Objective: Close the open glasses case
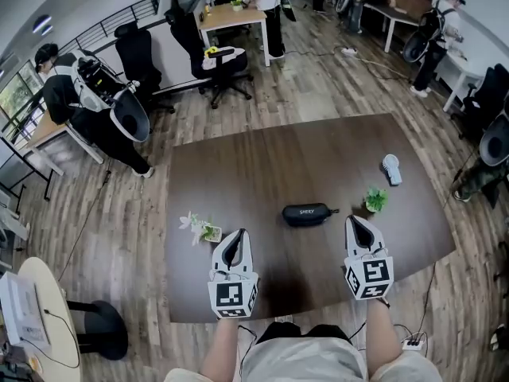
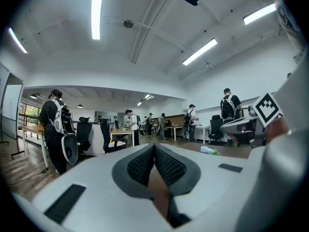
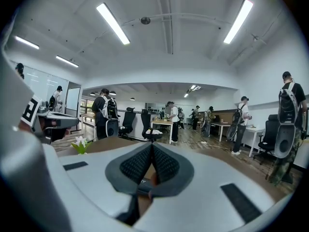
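Observation:
A black glasses case point(image 1: 306, 214) with white print lies on the dark brown table point(image 1: 262, 157), its lid down as far as the head view shows. My left gripper point(image 1: 238, 237) hovers at the case's near left, jaws shut and empty. My right gripper point(image 1: 356, 224) sits just right of the case, also shut on nothing. Neither touches the case. In the left gripper view the left gripper point(image 2: 154, 147) has its pads pressed together, and the right gripper point(image 3: 152, 147) shows the same in the right gripper view. The case is hidden in both gripper views.
A small pot of white flowers point(image 1: 199, 228) stands left of my left gripper. A green plant point(image 1: 375, 200) and a white object point(image 1: 390, 169) are on the table's right side. Office chairs point(image 1: 219, 58), desks and several people stand beyond the table.

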Demonstrator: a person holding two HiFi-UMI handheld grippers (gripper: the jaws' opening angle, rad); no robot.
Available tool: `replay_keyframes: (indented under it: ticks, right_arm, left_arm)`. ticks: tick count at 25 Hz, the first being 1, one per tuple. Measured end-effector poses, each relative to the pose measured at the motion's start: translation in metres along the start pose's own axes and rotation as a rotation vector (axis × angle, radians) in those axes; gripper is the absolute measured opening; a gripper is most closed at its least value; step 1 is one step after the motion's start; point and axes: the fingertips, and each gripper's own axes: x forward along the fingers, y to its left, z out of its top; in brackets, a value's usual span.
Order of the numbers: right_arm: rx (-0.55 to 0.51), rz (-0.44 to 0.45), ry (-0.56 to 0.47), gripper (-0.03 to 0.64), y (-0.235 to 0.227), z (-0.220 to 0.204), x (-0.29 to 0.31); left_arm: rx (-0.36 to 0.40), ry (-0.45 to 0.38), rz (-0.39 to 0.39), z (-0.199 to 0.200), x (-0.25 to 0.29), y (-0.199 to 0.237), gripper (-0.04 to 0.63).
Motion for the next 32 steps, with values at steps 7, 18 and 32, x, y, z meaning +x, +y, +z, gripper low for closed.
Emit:
replay_keyframes:
  ticks: [7,18,32]
  right_arm:
    - [0.010,0.012,-0.002,0.002,-0.019,-0.001,0.024]
    - [0.010,0.089,-0.032,0.002,-0.074,0.009,0.075]
    - [-0.001,0.133,0.029,0.002,-0.076,-0.019,0.109]
  left_arm:
    - [0.018,-0.017,0.008,0.007,0.028,0.000,0.002]
    - [0.023,-0.012,0.056,0.008,0.085,-0.032,0.000]
    - [0.027,0.039,0.052,-0.013,0.116,-0.034,0.000]
